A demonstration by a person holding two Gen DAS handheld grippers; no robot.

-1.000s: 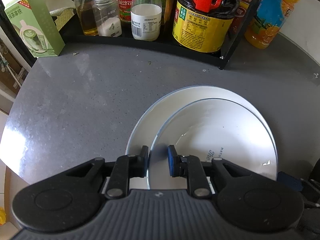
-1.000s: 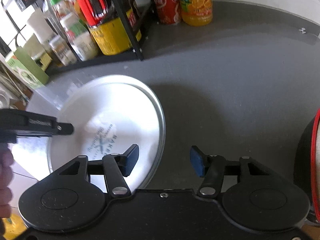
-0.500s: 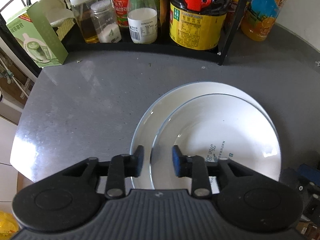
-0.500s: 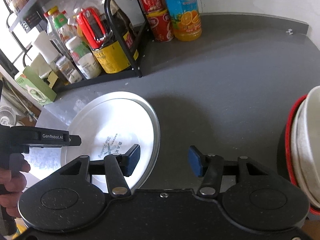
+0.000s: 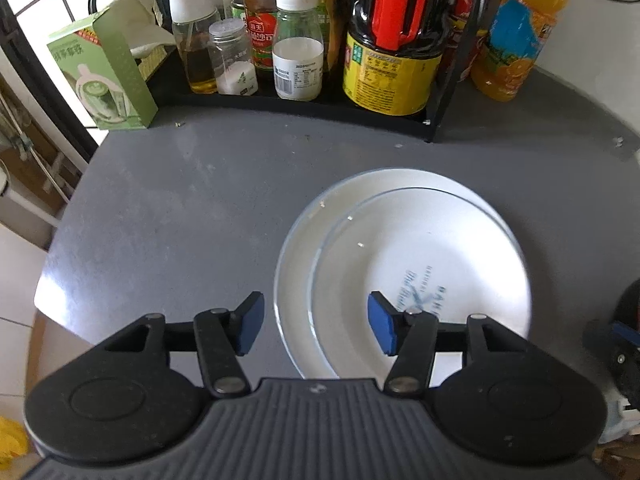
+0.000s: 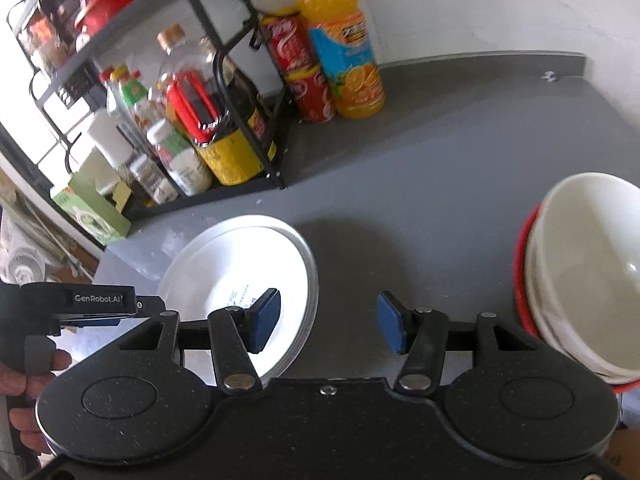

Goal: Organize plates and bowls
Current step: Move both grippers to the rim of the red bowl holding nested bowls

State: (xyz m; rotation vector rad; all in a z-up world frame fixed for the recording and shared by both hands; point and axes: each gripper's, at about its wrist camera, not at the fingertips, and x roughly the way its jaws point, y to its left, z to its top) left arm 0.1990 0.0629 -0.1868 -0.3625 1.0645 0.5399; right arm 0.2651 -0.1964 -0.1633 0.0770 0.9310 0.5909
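Observation:
Two white plates lie stacked on the grey counter; the upper plate (image 5: 424,264) with blue print sits off-centre on the lower plate (image 5: 300,248). My left gripper (image 5: 316,324) hovers above their near left rims, its jaws opening and touching nothing. In the right wrist view the plate stack (image 6: 244,276) lies at lower left. My right gripper (image 6: 328,322) stands open over bare counter between the plates and a stack of white bowls (image 6: 588,276) with a red-rimmed one underneath. The left gripper's body (image 6: 96,302) shows at the left edge, held by a hand.
A black rack (image 5: 304,108) with bottles and jars stands at the counter's back. A green box (image 5: 108,76) stands at its left, an orange juice bottle (image 6: 344,48) and red cans (image 6: 296,60) at its right. The counter's edge (image 5: 60,240) drops off at left.
My left gripper let go of the upper plate's rim, opened wide and rose. My right gripper rose and swung right, bringing the bowl stack into view.

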